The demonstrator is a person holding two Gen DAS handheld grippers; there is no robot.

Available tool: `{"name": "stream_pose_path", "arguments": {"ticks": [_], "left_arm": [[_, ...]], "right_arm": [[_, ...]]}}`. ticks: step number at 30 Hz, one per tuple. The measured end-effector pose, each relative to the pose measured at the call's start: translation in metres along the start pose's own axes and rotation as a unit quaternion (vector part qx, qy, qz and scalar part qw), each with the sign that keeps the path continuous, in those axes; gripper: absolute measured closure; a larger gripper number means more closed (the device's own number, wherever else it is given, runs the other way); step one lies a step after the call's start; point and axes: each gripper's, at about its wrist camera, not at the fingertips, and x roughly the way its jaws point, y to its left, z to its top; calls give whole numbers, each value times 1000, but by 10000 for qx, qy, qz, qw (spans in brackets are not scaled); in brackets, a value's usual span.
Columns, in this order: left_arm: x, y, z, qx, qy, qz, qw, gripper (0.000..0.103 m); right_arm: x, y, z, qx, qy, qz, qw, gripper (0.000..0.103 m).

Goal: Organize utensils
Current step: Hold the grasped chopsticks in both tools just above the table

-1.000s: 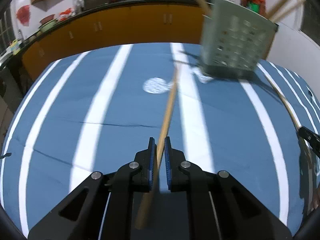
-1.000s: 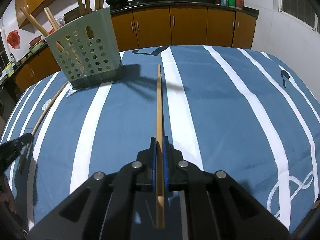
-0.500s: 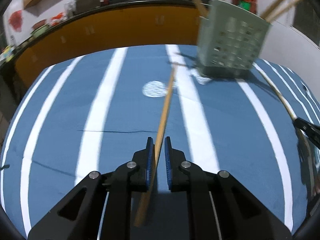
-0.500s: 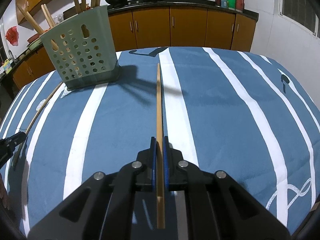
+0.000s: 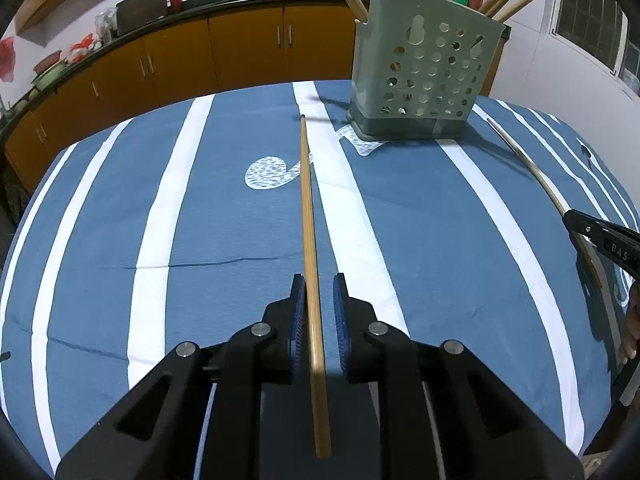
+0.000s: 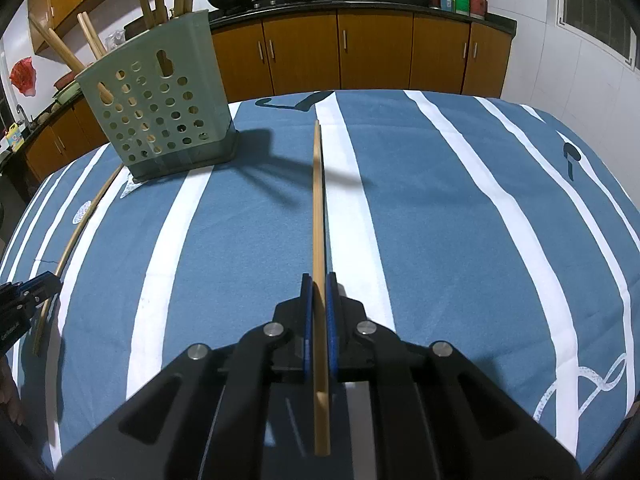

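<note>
A pale green perforated utensil holder (image 5: 424, 76) (image 6: 160, 108) stands at the far side of the table with several wooden sticks in it. My left gripper (image 5: 319, 284) has a wooden chopstick (image 5: 307, 208) between its jaws, which are opening. The stick lies against the left pad, with a gap to the right pad. My right gripper (image 6: 319, 280) is shut on a second chopstick (image 6: 318, 200) that points straight ahead above the cloth. Each gripper shows at the edge of the other's view: right gripper (image 5: 568, 218), left gripper (image 6: 50, 282).
A blue cloth with white stripes (image 5: 160, 208) covers the table. Orange cabinets (image 6: 380, 56) with a dark counter, woks and jars run along the back wall. A person's hand (image 5: 632, 320) shows at the right edge.
The left gripper's jaws have parted, and its chopstick now lies straight ahead instead of slanting right. The left view has rolled slightly and steadied. The right gripper and its chopstick have not moved.
</note>
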Motion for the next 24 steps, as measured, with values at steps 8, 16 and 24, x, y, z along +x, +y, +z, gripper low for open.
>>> {"name": "stream_pose_path", "arguments": {"ticks": [8, 16, 24], "left_arm": [[2, 26, 5, -832, -26, 452, 9955, 95], [3, 25, 4, -744, -97, 521, 9958, 94], [5, 25, 5, -711, -121, 583, 9957, 93]], "right_arm": [[1, -1, 4, -40, -27, -75, 10000, 95], [5, -2, 5, -117, -71, -206, 9997, 95], [7, -1, 7, -151, -66, -238, 9996, 94]]}}
